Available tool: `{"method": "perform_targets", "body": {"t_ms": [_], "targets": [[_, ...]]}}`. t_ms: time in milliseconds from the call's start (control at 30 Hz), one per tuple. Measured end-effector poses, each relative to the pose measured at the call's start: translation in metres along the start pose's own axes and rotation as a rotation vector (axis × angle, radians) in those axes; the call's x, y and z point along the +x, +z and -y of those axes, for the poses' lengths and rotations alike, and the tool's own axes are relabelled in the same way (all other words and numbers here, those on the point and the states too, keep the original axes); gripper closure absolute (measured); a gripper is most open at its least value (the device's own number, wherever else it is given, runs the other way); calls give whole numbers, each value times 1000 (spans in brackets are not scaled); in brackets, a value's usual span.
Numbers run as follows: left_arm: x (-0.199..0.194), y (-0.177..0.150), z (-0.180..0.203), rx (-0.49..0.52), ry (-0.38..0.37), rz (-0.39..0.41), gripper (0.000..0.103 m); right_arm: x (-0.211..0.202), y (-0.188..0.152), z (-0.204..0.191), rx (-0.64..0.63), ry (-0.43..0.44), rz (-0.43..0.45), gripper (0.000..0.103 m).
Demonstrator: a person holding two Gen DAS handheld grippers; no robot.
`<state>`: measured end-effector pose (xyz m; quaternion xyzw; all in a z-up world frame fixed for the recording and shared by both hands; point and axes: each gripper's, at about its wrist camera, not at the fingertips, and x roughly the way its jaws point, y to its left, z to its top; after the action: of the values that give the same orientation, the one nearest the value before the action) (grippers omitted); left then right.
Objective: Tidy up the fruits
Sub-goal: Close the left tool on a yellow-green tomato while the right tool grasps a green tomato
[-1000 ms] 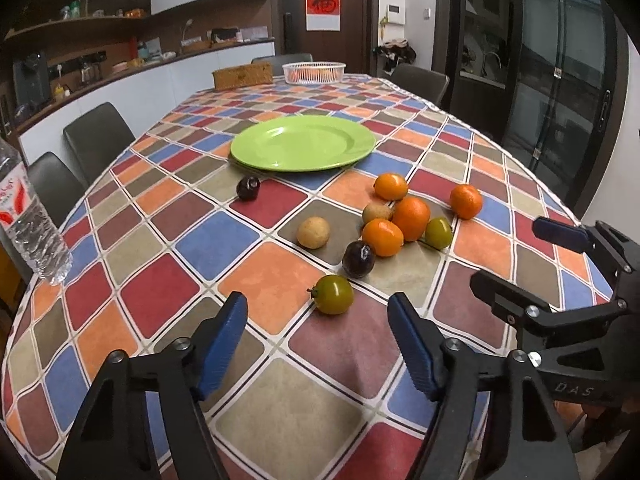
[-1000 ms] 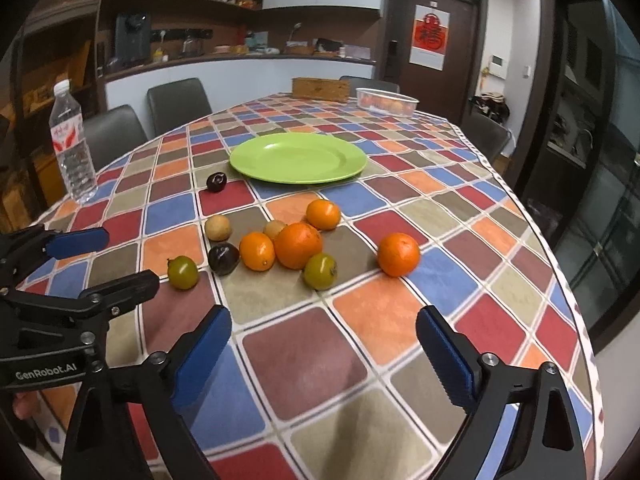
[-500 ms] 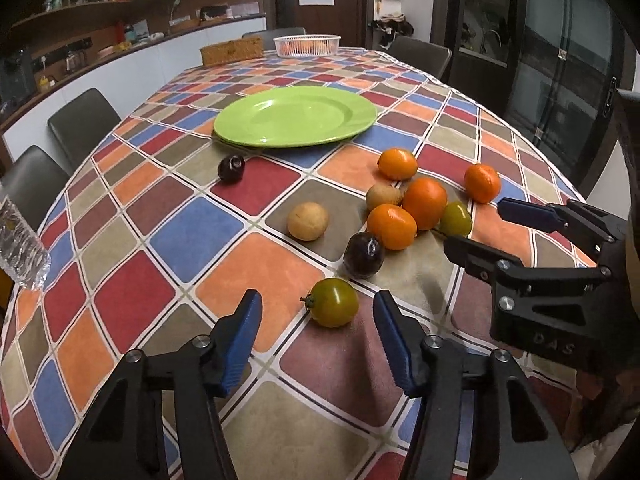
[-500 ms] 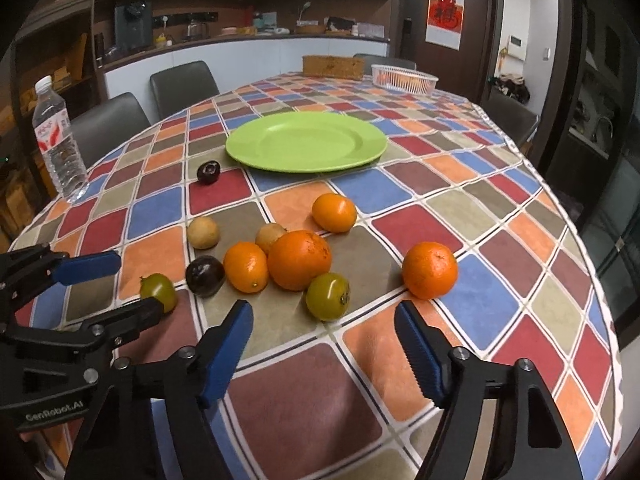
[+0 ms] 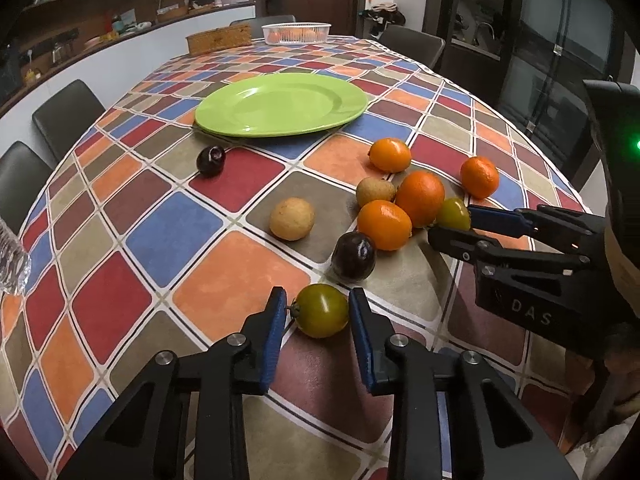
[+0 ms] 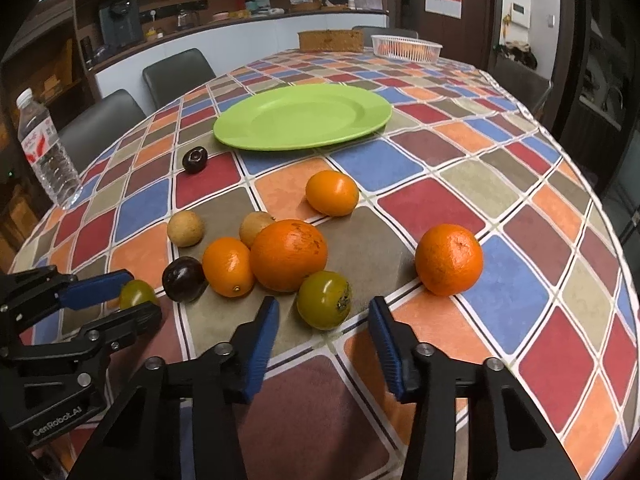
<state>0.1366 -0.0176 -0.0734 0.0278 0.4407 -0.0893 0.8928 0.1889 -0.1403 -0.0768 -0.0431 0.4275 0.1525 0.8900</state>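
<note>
Blue-padded left tongs (image 5: pixel 317 312): parted, pads just either side of a small round green-yellow tomato (image 5: pixel 321 316), not yet clamped; close gently.
Right tongs (image 6: pixel 323 316): parted, a second green tomato (image 6: pixel 324 299) just ahead between the tips.
Destination: round lime-green plastic plate (image 5: pixel 256 128), far ahead on the checked surface (image 5: pixel 120 280); lift clear of the dark plum (image 5: pixel 353 256) beside.

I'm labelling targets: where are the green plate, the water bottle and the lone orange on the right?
plate (image 6: pixel 300 120), right wrist view, centre.
bottle (image 6: pixel 44 152), right wrist view, label.
orange (image 6: pixel 448 260), right wrist view, middle of peel.
</note>
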Motion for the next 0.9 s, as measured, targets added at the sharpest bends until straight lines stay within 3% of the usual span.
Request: {"method": "perform_targets", "body": {"t_ms": [167, 500, 633, 767, 900], "targets": [[-2, 2, 2, 6, -10, 5, 74, 0, 1, 2, 1, 8, 1, 75], [-17, 4, 6, 5, -27, 49, 87, -15, -1, 4, 37, 51, 10, 75], [-17, 1, 5, -8, -28, 50, 85, -25, -3, 1, 36, 57, 23, 75], [-13, -4, 4, -11, -36, 40, 75, -34, -6, -2, 26, 56, 37, 75], [-6, -7, 7, -4, -33, 16, 74, -38, -9, -5, 24, 64, 38, 75]]}}
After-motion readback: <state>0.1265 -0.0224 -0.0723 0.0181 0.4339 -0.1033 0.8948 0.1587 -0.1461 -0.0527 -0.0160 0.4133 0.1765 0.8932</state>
